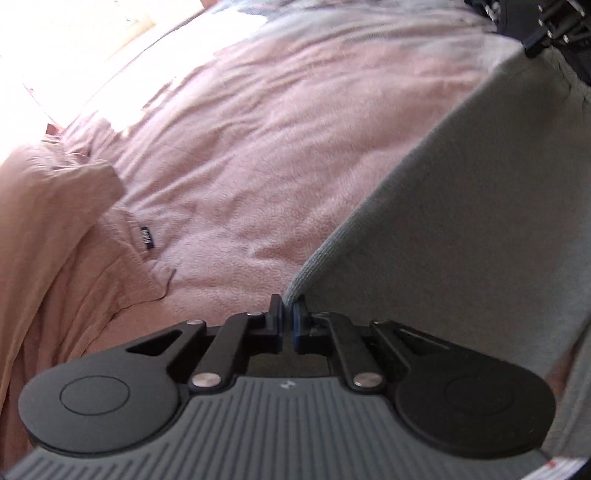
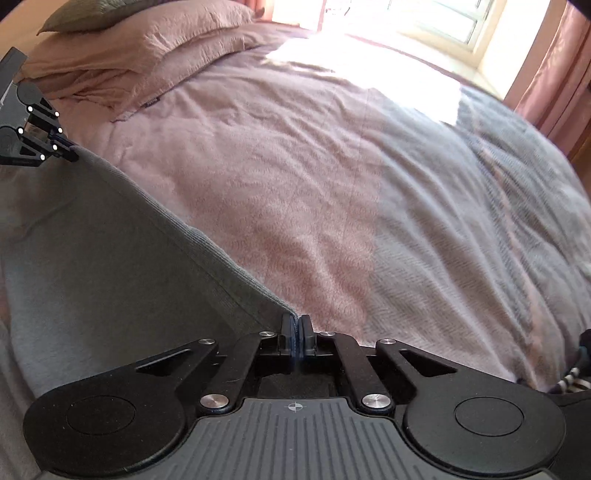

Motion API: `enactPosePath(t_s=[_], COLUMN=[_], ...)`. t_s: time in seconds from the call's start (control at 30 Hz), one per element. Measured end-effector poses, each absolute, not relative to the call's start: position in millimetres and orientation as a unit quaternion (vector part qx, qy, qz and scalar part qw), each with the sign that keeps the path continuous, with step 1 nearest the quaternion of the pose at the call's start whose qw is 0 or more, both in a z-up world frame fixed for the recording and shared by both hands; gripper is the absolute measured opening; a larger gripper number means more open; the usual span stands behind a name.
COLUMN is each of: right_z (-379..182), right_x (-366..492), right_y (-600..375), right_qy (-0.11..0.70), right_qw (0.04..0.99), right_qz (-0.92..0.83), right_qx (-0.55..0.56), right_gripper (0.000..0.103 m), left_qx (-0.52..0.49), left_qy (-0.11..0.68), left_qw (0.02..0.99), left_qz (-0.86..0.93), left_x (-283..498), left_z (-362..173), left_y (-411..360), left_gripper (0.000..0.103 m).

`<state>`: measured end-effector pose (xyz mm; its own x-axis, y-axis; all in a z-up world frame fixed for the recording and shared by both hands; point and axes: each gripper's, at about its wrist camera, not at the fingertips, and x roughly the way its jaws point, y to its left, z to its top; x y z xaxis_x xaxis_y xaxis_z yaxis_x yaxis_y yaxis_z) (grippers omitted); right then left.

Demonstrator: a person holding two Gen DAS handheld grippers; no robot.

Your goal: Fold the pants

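Grey pants (image 1: pixel 461 221) lie spread on the bed, filling the right of the left wrist view and the left of the right wrist view (image 2: pixel 92 240). My left gripper (image 1: pixel 287 304) is shut on one corner of the pants' edge, with a little fabric pinched between its pads. My right gripper (image 2: pixel 297 323) is shut on the opposite corner of the same edge. Each gripper also shows in the other's view, at the far end of that stretched edge: the right gripper (image 1: pixel 533 50) at top right, the left gripper (image 2: pixel 72 155) at upper left.
A pink blanket (image 1: pixel 258 147) covers the bed beneath the pants. Pink pillows (image 2: pixel 140 48) are stacked at the head, and one pillow (image 1: pixel 55 221) lies close on the left. A grey-striped throw (image 2: pixel 480 221) covers the right side. A bright window (image 2: pixel 424 18) and curtain (image 2: pixel 546 74) stand beyond.
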<state>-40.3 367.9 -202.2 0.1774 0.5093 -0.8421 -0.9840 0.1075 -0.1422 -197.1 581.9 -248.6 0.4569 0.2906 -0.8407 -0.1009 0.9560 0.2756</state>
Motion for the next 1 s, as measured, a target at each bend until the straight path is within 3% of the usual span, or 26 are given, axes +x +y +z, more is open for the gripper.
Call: enactPosePath(t_s=[0.13,0.27,0.37,0.47,0.53,0.57,0.63,0.67,0.73,0.87,1.0], right_z=[-158.9,-138.3,-146.2,-178.7,-195.0,-198.5,-196.2,-192.4,-186.2,-196.2,-218.4], right_x=[-101.6,-179.1,-225.5,-254.1,-259.5,-256.0,-234.7,-220.6,-189.1,-127.6,-85.8], right_y=[308.5,238.9,194.0,163.7,148.2,141.6,123.7,113.9,90.0,51.1,36.0], right_qy=[0.275,0.274,0.323,0.407,0.449,0.470,0.511,0.526,0.538,0.552,0.572], right_qw=[0.694,0.698,0.690,0.660,0.665,0.674,0.713,0.736,0.778,0.795,0.776], right_qz=[0.553,0.539,0.518,0.475,0.441,0.422,0.380,0.356,0.307,0.219,0.182], right_qx=[-0.370,-0.384,-0.390,-0.416,-0.404,-0.382,-0.293,-0.234,-0.106,0.123,0.194], right_gripper=[0.000,0.000,0.000,0.000,0.006,0.010,0.042,0.046,0.048,0.048,0.048], left_qx=[0.064,0.014,-0.059,-0.111,-0.122,-0.131,-0.152,-0.167,-0.207,-0.267,-0.238], left_qy=[0.477,0.496,0.540,0.587,0.595,0.594,0.576,0.564,0.537,0.497,0.486], left_qw=[0.863,0.853,0.824,0.789,0.781,0.780,0.784,0.784,0.779,0.748,0.728], left_qz=[0.153,0.163,0.159,0.144,0.144,0.148,0.177,0.197,0.250,0.351,0.422], left_x=[-268.9,-347.8,-393.9,-419.4,-428.0,-431.0,-439.4,-444.3,-451.8,-463.4,-458.4], left_z=[-197.5,-184.8,-205.3,-230.5,-234.1,-232.1,-222.2,-218.1,-212.1,-211.8,-213.9], left_y=[522.0,441.5,391.2,355.7,346.8,347.4,354.0,360.9,379.6,410.4,431.1], left_gripper=[0.005,0.004,0.005,0.013,0.013,0.013,0.018,0.022,0.030,0.033,0.047])
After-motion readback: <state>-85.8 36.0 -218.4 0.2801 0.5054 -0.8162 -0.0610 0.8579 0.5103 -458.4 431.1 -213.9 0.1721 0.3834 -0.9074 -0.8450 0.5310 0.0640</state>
